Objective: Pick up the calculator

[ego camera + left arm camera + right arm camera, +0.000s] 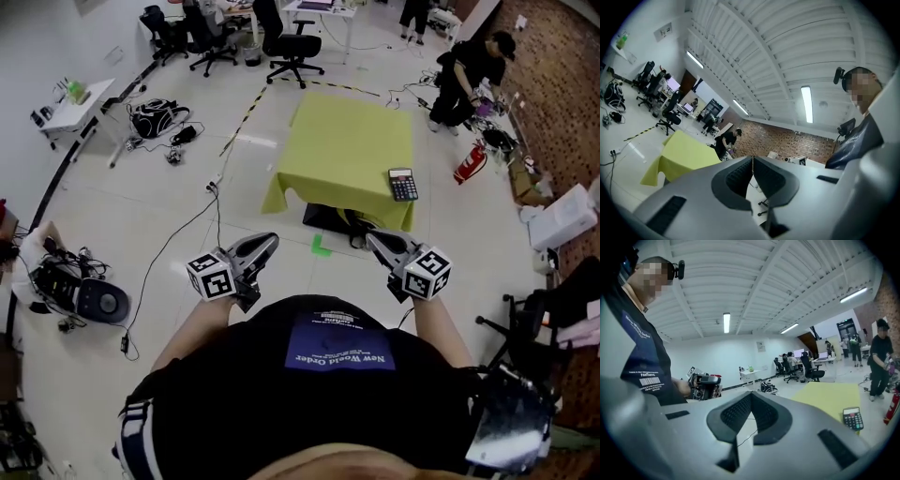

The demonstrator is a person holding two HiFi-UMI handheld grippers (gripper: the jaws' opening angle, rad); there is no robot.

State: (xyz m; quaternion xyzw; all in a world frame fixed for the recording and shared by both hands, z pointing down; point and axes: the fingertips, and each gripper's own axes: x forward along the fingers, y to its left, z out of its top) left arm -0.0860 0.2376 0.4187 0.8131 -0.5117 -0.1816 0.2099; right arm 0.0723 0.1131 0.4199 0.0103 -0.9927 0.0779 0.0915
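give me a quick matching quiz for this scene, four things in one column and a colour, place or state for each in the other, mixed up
Things:
1. calculator
2. tablecloth
3. fire extinguisher
4. left gripper

Descriptions:
A. yellow, its corners hanging down
B. jaws together, nothing between them
C. red, on the floor
D. dark, lying on the yellow cover near its front right corner

Pairs: 1-D, 2-A, 3-C, 4-B
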